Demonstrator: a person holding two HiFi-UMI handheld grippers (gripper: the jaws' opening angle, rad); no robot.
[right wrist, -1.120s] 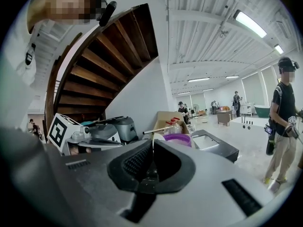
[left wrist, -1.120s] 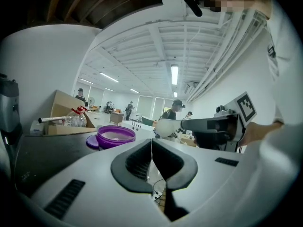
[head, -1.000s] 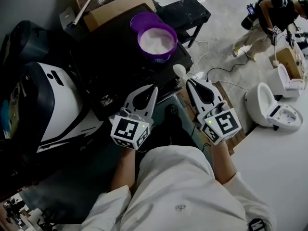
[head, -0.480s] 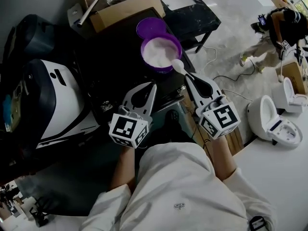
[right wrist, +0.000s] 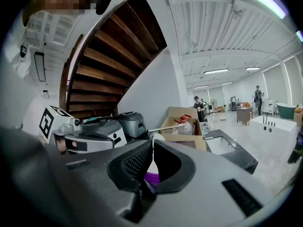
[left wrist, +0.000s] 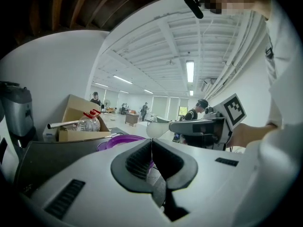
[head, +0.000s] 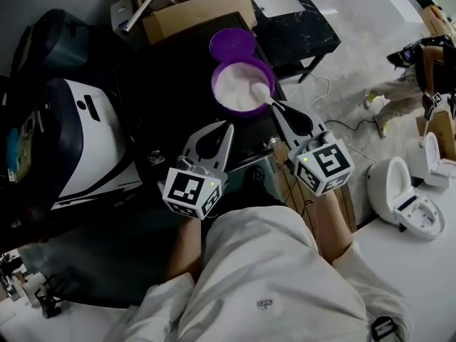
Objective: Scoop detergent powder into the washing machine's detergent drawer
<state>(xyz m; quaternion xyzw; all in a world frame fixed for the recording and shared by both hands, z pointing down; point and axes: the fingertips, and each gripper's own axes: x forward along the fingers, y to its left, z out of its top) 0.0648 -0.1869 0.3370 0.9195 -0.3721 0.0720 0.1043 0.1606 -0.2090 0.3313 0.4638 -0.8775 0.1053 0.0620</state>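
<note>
A purple bowl (head: pixel 241 84) full of white detergent powder stands on a dark table (head: pixel 171 98), with its purple lid (head: pixel 231 44) just behind it. My right gripper (head: pixel 276 107) is shut on the handle of a white spoon (head: pixel 259 92), whose head rests in the powder at the bowl's near right. The right gripper view shows the spoon (right wrist: pixel 152 162) pinched between the jaws, with the purple bowl (right wrist: pixel 151 178) below. My left gripper (head: pixel 226 128) is shut on nothing, near the table's front edge, short of the bowl. In the left gripper view the bowl (left wrist: pixel 124 140) lies ahead.
A white and dark appliance (head: pixel 78 148) sits at the left. Behind the bowl is a cardboard box (head: pixel 196 9) holding a bottle. A black side table (head: pixel 299 27) stands at the back right. White toilets (head: pixel 397 191) and a person (head: pixel 420 63) are on the floor at right.
My right gripper has carried the spoon forward from short of the bowl into the powder. The left gripper has stayed in place, shut.
</note>
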